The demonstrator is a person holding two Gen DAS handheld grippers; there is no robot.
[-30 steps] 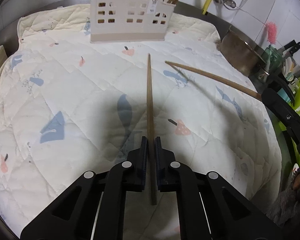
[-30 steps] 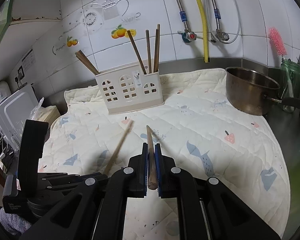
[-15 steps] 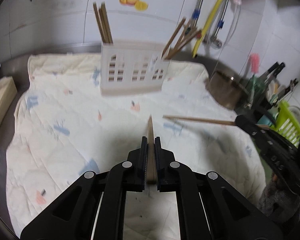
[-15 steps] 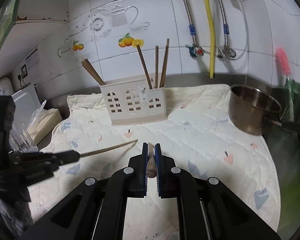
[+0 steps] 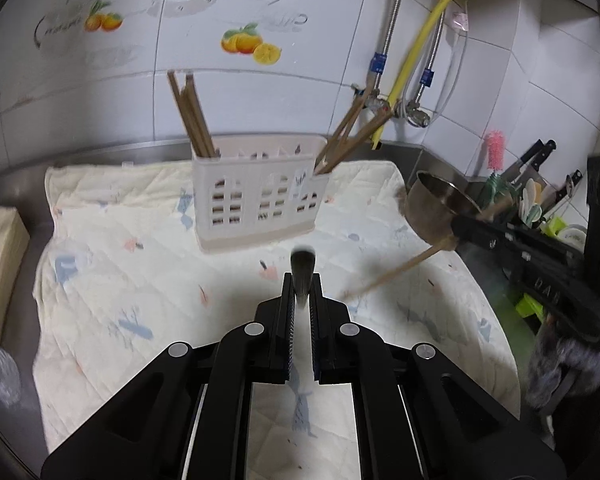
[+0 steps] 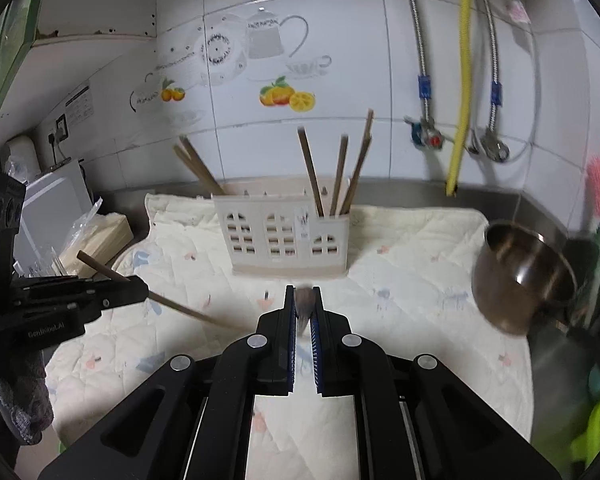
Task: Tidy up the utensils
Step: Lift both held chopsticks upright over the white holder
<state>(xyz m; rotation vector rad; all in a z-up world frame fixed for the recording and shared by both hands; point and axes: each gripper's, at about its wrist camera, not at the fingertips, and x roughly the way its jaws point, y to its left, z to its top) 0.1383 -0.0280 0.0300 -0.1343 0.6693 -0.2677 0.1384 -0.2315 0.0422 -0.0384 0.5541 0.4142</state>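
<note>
Nearest the lens, the left tool (image 5: 302, 292) is clamped on a wooden chopstick (image 5: 302, 270) seen end-on, its tip blurred; the right tool (image 6: 303, 308) grips a second chopstick (image 6: 304, 303) the same way, jaws nearly closed on the wood. From the right wrist view, the left tool's chopstick runs from 9 o'clock toward centre, slanting down over the quilted mat (image 6: 412, 240) that covers the surface; whether its far tip touches the cloth cannot be told. Beyond both tools, at 12 o'clock, a cream utensil holder (image 6: 286, 236) stands upright on the mat, with chopsticks (image 6: 342, 176) leaning in its right compartment and more at its left end. At 3 o'clock, a steel pot (image 6: 524, 276) sits beside the mat.
</note>
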